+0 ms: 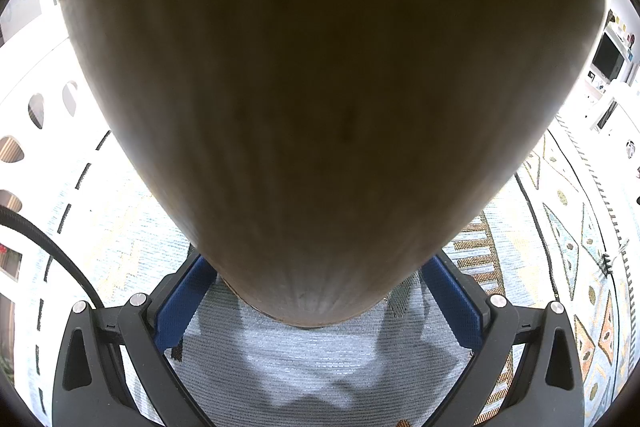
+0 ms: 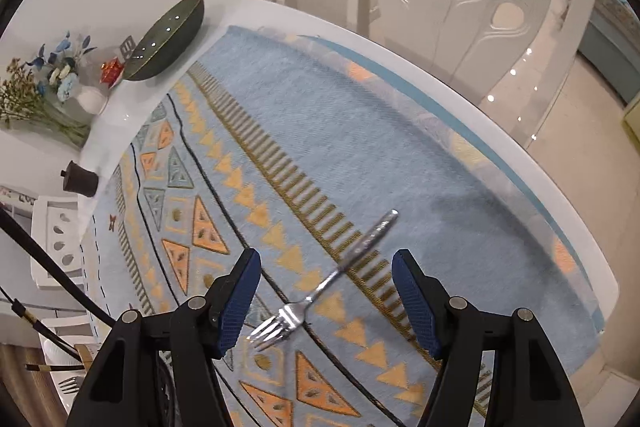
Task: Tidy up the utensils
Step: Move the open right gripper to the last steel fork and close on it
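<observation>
Left wrist view: the left hand-held gripper [image 1: 318, 307] is clamping a big wooden object [image 1: 328, 99], its blue pads [image 1: 180, 303] pressing on the narrow lower end. What the object is cannot be told from here; it is filling most of the picture and hiding the surface ahead. Below it a woven cloth [image 1: 320, 367] is showing, and a black cable [image 1: 48, 239] is curving in at the left. The danger here is blindness: with the view blocked, any move of this hand is risking a knock against things unseen, and the grip is sitting on a tapering end, so the wood could be slipping out if the hand tilts.

Right wrist view: the right hand-held gripper [image 2: 326, 297] is standing wide, nothing pressed by its pads, pointing steeply down over a patterned cloth [image 2: 360, 131] on the white surface [image 2: 500, 131]. The fork [image 2: 320, 291] is lying flat on that cloth between the fingers, tines near the left pad [image 2: 236, 307], handle slanting up and away towards the right. It is lying askew to the jaws, so a closing now is likely to be pushing it round or catching only the tines. A thin flat fork is also hard to lift from cloth; the pads may be snagging the weave. Farther off, a dark bowl [image 2: 168, 39] and a vase of flowers [image 2: 60, 83] are standing near the edge, well apart from the fork.
</observation>
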`<state>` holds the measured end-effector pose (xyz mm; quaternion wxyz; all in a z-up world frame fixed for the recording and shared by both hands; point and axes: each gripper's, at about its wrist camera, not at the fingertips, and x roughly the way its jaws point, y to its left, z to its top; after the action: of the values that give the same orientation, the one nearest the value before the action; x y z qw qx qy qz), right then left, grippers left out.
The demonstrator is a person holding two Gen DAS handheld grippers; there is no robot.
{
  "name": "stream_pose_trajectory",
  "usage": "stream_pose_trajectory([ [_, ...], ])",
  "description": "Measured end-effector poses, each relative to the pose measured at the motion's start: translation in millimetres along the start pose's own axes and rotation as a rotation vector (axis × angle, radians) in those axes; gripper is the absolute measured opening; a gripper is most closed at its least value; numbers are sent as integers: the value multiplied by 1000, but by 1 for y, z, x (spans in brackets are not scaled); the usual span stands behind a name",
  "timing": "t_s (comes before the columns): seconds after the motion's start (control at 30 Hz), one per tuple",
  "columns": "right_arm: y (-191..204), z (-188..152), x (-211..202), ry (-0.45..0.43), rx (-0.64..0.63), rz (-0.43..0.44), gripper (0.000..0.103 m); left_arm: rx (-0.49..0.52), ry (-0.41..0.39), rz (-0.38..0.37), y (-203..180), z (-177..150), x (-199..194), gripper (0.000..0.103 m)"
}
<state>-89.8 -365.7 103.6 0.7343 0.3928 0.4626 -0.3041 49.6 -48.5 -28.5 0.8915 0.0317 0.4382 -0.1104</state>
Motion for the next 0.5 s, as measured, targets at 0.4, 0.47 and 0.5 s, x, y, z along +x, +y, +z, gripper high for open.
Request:
stream_pose_trajectory([
  [0.4, 48, -7, 11, -25, -235, -15, 67, 0, 0, 0, 0, 0, 0, 102],
  [0.47, 52, -7, 11, -25, -252, -5, 67, 0, 0, 0, 0, 0, 0, 102],
  [0.5, 54, -6, 11, -24, -257, -1, 67, 0, 0, 0, 0, 0, 0, 102],
])
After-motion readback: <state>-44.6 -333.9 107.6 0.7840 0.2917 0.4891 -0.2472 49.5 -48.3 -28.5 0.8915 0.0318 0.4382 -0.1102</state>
